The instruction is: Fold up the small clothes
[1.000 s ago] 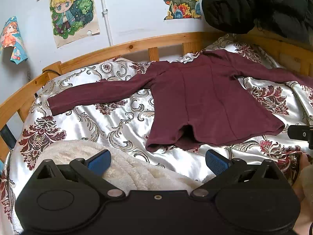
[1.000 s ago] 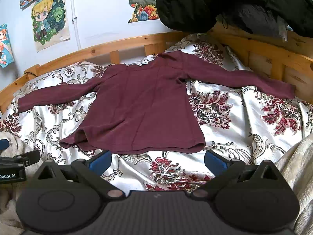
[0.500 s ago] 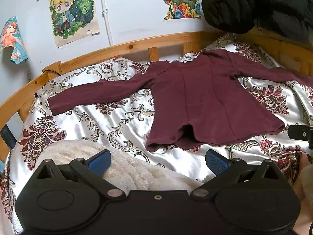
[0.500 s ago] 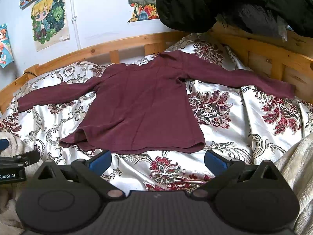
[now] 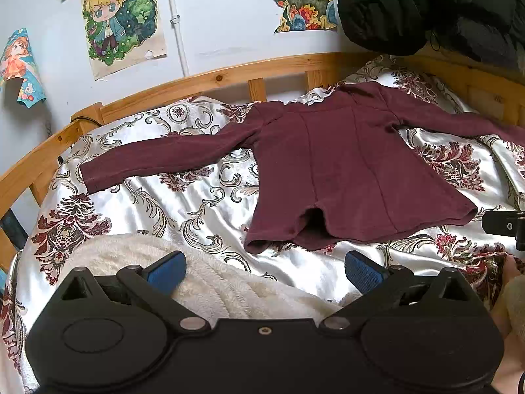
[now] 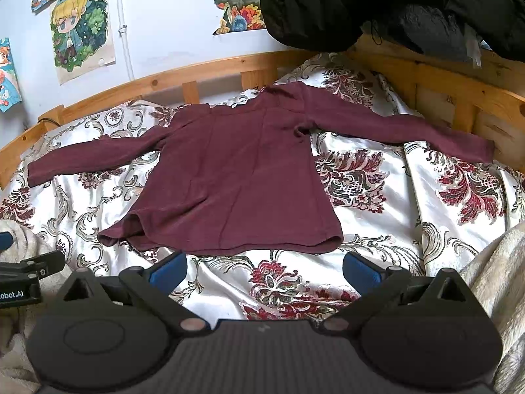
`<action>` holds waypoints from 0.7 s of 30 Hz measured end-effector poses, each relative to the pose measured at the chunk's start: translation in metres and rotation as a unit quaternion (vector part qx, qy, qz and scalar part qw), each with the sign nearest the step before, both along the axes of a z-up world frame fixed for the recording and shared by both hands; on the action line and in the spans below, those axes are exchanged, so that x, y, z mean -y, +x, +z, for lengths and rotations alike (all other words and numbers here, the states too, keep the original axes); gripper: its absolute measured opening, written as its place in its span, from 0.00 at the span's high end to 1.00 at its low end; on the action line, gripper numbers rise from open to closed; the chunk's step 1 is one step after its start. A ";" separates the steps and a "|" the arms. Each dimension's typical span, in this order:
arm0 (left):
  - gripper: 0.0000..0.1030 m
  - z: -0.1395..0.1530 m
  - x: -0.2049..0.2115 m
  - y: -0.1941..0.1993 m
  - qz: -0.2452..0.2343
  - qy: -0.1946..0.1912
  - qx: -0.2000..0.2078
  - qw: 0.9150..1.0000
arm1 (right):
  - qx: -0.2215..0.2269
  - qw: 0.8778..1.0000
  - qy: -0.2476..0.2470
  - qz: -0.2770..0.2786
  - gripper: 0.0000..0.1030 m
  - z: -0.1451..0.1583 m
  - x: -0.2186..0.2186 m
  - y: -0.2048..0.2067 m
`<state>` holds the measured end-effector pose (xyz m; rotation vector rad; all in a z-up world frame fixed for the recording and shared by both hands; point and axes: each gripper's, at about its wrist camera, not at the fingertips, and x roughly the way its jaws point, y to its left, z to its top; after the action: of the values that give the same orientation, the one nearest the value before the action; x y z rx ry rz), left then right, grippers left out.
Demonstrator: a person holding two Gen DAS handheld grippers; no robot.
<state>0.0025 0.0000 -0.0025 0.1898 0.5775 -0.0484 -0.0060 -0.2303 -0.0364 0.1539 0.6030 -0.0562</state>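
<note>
shirt: maroon long-sleeve top [image 5: 344, 170] lies flat on the satin floral bedspread [image 5: 183, 210], sleeves spread out to both sides, hem nearest the grippers.
L tongs: left gripper [image 5: 264, 264] wide apart, nothing held, above a cream fleece blanket [image 5: 210, 282], short of the hem.
R tongs: right gripper [image 6: 264, 264] wide apart, nothing held, just short of the hem.
step: prob. first fold not begun; w/ each gripper take a sleeve cuff, bring inward across the body.
tip: left hem corner is rumpled; smooth it first.
edges: wooden bed rail [image 6: 229, 69] just behind collar & right cuff.
room: open bedspread at left of body; black jacket [image 6: 377, 3] hangs overhead at back right.
</note>
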 end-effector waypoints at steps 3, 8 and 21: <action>0.01 0.000 0.000 0.000 0.001 -0.002 0.000 1.000 | -0.020 1.000 -0.006 -0.023 0.00 0.004 0.001 0.007; 0.01 0.005 -0.001 0.007 0.003 -0.006 -0.008 1.000 | -0.074 0.989 -0.061 -0.113 0.00 0.024 -0.006 0.022; 0.01 0.021 0.009 0.052 0.000 0.013 -0.029 0.999 | -0.136 0.975 -0.010 -0.173 0.00 0.052 0.010 0.052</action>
<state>0.0542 -0.0094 0.0187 0.2149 0.6362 -0.0471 0.0461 -0.2404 0.0160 0.2330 0.8443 -0.4268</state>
